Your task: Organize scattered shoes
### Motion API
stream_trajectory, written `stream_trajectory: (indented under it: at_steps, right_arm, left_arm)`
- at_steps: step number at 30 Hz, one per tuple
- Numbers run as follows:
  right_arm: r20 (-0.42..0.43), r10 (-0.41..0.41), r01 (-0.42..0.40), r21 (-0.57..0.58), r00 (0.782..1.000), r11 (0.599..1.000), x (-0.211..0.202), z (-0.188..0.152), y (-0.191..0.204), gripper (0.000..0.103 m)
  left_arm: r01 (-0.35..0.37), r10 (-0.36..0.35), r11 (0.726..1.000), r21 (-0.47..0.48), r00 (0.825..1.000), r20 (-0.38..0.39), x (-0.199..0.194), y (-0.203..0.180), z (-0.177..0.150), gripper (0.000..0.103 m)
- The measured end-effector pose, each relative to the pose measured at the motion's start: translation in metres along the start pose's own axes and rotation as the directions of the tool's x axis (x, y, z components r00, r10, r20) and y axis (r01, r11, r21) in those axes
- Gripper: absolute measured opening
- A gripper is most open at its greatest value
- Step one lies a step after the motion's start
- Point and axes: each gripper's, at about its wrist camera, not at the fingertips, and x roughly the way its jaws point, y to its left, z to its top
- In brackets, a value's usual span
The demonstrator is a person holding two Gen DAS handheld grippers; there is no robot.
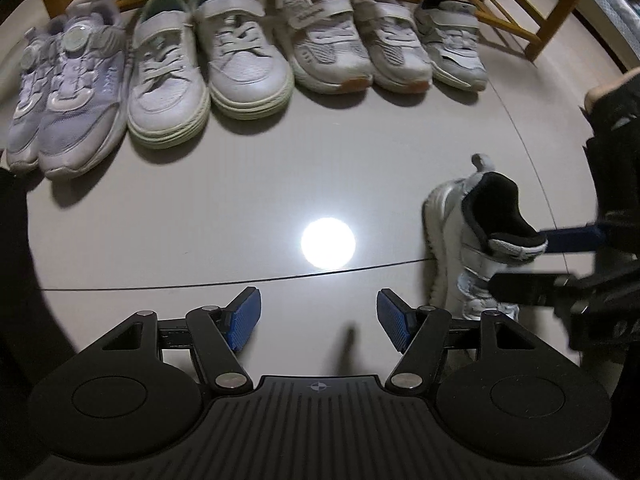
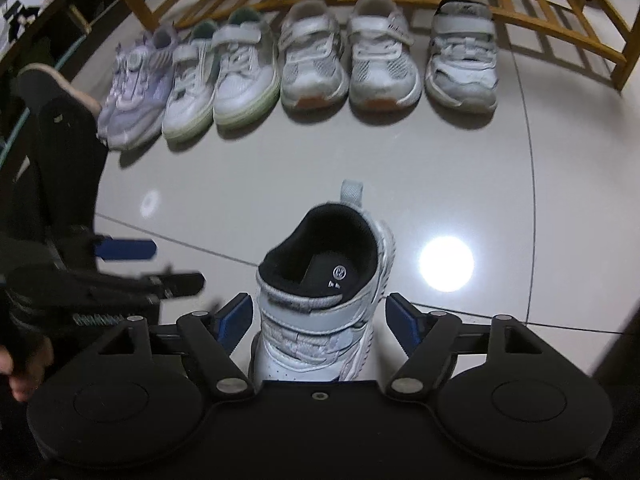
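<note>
A white child's shoe (image 2: 316, 304) with a black lining stands alone on the floor, heel away from the right wrist camera. My right gripper (image 2: 320, 322) is open and straddles it, with a small gap between each blue pad and the shoe's sides. The left wrist view has the same shoe (image 1: 476, 240) at the right, with the right gripper (image 1: 548, 264) around it. My left gripper (image 1: 319, 318) hangs open over bare floor, nothing between its pads. A row of shoes (image 1: 248, 60) lines the wooden rack; its right-end shoe (image 2: 462, 60) stands single.
The row runs from a lilac pair (image 1: 68, 92) through a white pair with pale green soles (image 1: 208, 68) to a grey-white pair with orange soles (image 1: 356, 40). Behind stands a wooden rack (image 2: 520, 4). A ceiling light glares off the tile floor (image 1: 328, 242).
</note>
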Motion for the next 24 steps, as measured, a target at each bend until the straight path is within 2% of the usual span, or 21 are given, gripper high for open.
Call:
stream_trajectory:
  at_steps: [4,8,11,20,24]
  right_arm:
    - [-0.008,-0.001,0.0,-0.012,1.0,1.0,0.004,0.0,0.003,0.07]
    - [-0.008,0.003,-0.003,0.001,1.0,1.0,0.005,0.001,0.002,0.069]
    - [-0.009,0.002,-0.002,0.002,1.0,1.0,0.005,0.001,0.001,0.065]
    - [-0.002,0.001,-0.001,-0.028,1.0,1.0,-0.002,0.001,0.003,0.067]
    - [0.049,-0.007,0.009,-0.033,0.999,0.999,-0.016,0.006,0.001,0.067]
  left_arm:
    - [0.014,-0.014,0.999,0.031,1.0,-0.011,0.004,-0.008,-0.003,0.066]
    - [0.036,-0.034,0.997,0.067,0.999,-0.031,0.011,-0.022,-0.007,0.066]
    - [0.044,-0.041,0.995,0.087,0.998,-0.045,0.014,-0.029,-0.011,0.066]
    - [0.095,-0.089,0.993,0.075,0.992,-0.085,0.02,-0.041,-0.017,0.067]
    - [0.101,-0.094,0.992,0.074,0.991,-0.094,0.021,-0.048,-0.017,0.067]
